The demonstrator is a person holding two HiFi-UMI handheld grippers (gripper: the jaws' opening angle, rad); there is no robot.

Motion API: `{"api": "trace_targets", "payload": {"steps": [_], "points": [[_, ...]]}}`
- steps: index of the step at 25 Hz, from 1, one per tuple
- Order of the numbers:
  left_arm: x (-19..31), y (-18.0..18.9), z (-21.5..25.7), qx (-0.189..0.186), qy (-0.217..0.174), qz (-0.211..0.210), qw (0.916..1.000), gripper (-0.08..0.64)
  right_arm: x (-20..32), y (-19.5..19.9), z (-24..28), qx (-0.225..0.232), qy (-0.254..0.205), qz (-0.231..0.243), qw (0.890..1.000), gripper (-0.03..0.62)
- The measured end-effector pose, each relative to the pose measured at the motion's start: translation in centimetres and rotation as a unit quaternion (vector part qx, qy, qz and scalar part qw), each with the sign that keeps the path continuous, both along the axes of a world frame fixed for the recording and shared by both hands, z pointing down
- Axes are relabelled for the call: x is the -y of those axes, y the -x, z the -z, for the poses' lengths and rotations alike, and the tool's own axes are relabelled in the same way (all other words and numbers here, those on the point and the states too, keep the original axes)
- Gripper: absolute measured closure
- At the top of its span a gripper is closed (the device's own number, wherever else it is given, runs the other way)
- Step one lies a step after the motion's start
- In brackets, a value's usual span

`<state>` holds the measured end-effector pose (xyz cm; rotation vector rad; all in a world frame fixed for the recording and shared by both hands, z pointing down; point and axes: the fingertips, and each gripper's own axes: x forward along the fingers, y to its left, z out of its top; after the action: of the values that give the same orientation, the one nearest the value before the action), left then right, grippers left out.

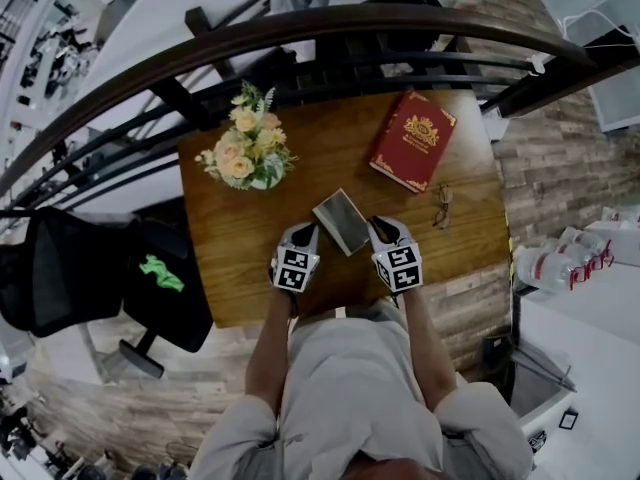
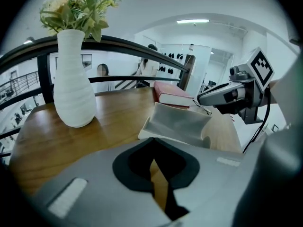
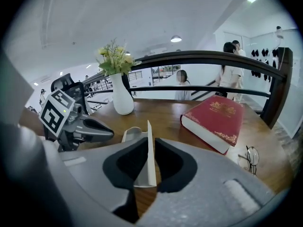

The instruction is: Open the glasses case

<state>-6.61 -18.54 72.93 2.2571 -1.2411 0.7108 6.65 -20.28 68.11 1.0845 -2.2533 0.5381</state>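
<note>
A grey glasses case (image 1: 341,220) lies mid-table between my two grippers. In the left gripper view the case (image 2: 177,122) has its lid raised at a slant above a pale base. My right gripper (image 1: 380,226) is shut on the thin lid, which stands edge-on between the jaws as a pale flap (image 3: 150,160) in the right gripper view. The left gripper view shows the right gripper (image 2: 202,98) at the lid's upper right corner. My left gripper (image 1: 304,233) is shut with nothing between its pads, its tips (image 2: 154,138) at the case's near left edge. Contact there cannot be told.
A white vase of flowers (image 1: 250,153) stands at the wooden table's (image 1: 230,288) back left, and a red book (image 1: 413,140) lies at the back right. Folded glasses (image 1: 442,206) lie right of the case. A dark railing (image 1: 330,28) runs behind, and a black chair (image 1: 100,278) stands left.
</note>
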Motion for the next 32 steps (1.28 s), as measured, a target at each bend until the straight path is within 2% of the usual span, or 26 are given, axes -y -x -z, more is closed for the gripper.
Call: {"api": "trace_targets", "payload": {"steps": [7, 19, 24, 32], "points": [[0.0, 0.6, 4.0, -0.018, -0.047, 0.014, 0.9986, 0.54, 0.0, 0.4, 2.2, 0.003, -0.037, 0.002, 0.999, 0.587], [0.8, 1.2, 11.7, -0.039, -0.135, 0.029, 0.9896, 0.54, -0.7, 1.5, 5.6, 0.021, -0.077, 0.019, 0.997, 0.589], [0.5, 1.8, 12.9, -0.041, -0.149, 0.036, 0.9874, 0.54, -1.0, 2.0, 6.2, 0.026, -0.083, 0.025, 0.996, 0.589], [0.3, 2.2, 13.0, -0.042, -0.149, 0.04, 0.9872, 0.54, -1.2, 2.4, 6.3, 0.026, -0.086, 0.029, 0.996, 0.589]]}}
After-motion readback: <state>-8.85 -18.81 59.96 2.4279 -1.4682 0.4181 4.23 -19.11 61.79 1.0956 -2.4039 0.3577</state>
